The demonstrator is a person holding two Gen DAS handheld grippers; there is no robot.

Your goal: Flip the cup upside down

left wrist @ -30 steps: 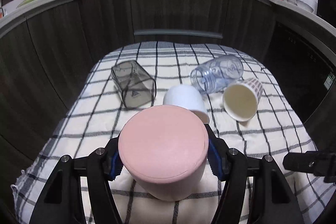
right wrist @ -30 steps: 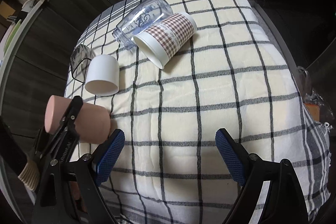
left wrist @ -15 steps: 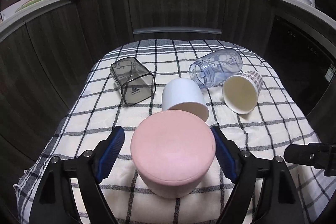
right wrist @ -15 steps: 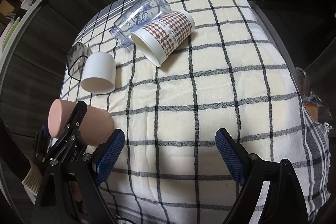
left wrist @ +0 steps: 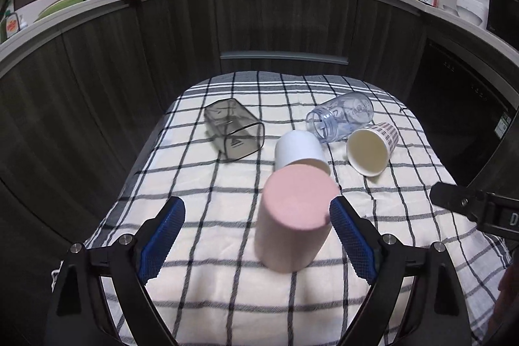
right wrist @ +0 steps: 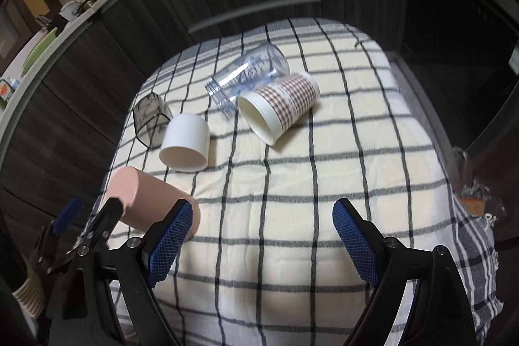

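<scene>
Five vessels sit on the checked cloth (left wrist: 201, 297) over the table. Pink cup (left wrist: 293, 216) stands upside down, base up, between the spread fingers of the left tongs (left wrist: 256, 239), touched by neither. Right tongs (right wrist: 261, 244) are spread, holding nothing. White cup (left wrist: 300, 149), patterned cup (left wrist: 373, 148), clear bottle (left wrist: 340, 120) and grey container (left wrist: 233, 132) lie on their sides.

White cup's (left wrist: 300, 148) rim behind pink cup (left wrist: 293, 226)
</scene>
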